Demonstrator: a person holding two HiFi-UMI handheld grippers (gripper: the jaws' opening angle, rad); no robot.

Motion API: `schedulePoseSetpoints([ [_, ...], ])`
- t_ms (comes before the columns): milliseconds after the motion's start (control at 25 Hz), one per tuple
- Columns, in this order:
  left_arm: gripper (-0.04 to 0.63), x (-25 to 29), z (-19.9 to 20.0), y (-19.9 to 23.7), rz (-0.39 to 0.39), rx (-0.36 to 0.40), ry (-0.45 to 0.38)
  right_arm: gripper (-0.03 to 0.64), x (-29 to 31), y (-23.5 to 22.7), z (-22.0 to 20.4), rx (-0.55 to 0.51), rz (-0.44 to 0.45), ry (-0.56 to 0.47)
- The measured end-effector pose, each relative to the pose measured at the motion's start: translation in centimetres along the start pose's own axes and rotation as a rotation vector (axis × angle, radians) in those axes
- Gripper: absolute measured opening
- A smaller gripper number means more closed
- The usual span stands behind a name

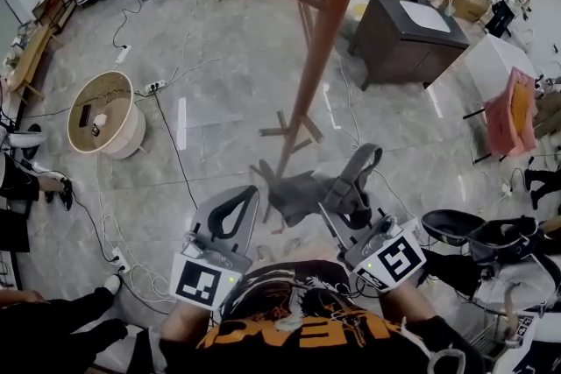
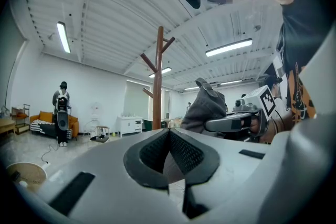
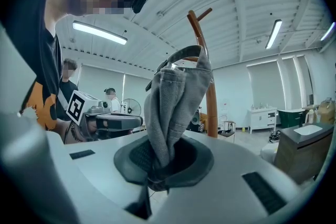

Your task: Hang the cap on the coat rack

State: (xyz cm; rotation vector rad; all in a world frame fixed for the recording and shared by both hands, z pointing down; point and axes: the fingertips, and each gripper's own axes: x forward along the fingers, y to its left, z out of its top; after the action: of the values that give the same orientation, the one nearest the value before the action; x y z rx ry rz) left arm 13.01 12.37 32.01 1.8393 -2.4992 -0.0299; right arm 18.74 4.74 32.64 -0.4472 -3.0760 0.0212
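Observation:
A grey cap (image 1: pixel 308 191) hangs crumpled from my right gripper (image 1: pixel 344 204), low in front of the person and near the foot of the brown wooden coat rack (image 1: pixel 317 48). In the right gripper view the jaws are shut on a fold of the cap (image 3: pixel 176 102), with the coat rack's pole (image 3: pixel 211 110) behind it. My left gripper (image 1: pixel 254 190) is shut with nothing in it, just left of the cap. The left gripper view shows its pads (image 2: pixel 181 150) meeting, the cap (image 2: pixel 206 108) and right gripper (image 2: pixel 236 122) to its right, and the rack (image 2: pixel 158 76) standing beyond.
A round wicker basket (image 1: pixel 101 114) sits on the floor at left, with cables (image 1: pixel 175 144) trailing past it. A dark cabinet with a sink (image 1: pixel 408 26) stands right of the rack, and pink cloth (image 1: pixel 508 114) hangs further right. Across the room stands a person (image 2: pixel 62 107).

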Motion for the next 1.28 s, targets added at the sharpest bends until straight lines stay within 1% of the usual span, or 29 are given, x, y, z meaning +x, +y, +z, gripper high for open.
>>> schedulePoseSetpoints([
  [240,0.023,2.4,0.7,0.2,-0.01,0.0,0.006,0.04,0.5,-1.9,0.0,-0.007,0.018,-0.006],
  [320,0.025,3.6,1.2,-0.2,-0.008,-0.002,0.007,0.04,0.6,-2.8,0.5,0.016,0.033,-0.029],
  [440,0.023,5.3,1.2,-0.5,0.013,0.01,0.007,0.04,0.6,-4.2,0.8,0.057,0.061,-0.072],
  [560,0.024,5.6,0.7,-0.6,0.04,0.052,0.0,0.04,0.3,-4.8,-0.1,0.063,0.089,-0.068],
  [600,0.024,5.6,0.6,-0.5,0.049,0.051,0.003,0.04,0.4,-4.9,-0.2,0.065,0.093,-0.068],
  [720,0.023,5.3,0.6,0.9,0.05,0.056,0.02,0.04,1.4,-4.7,0.0,0.072,0.089,-0.072],
  [840,0.024,5.0,0.5,3.5,0.035,0.035,0.006,0.04,3.6,-4.1,0.0,0.055,0.052,-0.067],
  [920,0.024,4.5,0.1,5.3,-0.004,0.024,-0.005,0.04,5.3,-3.5,-0.1,0.038,0.01,-0.062],
  [1040,0.023,4.0,-0.3,7.7,-0.11,0.025,-0.007,0.04,7.5,-2.6,-0.7,0.005,-0.081,-0.03],
  [1160,0.024,4.1,-0.3,10.1,-0.221,0.026,0.009,0.04,9.7,-2.2,-0.3,0.009,-0.188,-0.024],
  [1280,0.024,4.3,-0.4,12.0,-0.303,0.015,0.025,0.04,11.2,-1.9,0.0,0.024,-0.28,-0.031],
])
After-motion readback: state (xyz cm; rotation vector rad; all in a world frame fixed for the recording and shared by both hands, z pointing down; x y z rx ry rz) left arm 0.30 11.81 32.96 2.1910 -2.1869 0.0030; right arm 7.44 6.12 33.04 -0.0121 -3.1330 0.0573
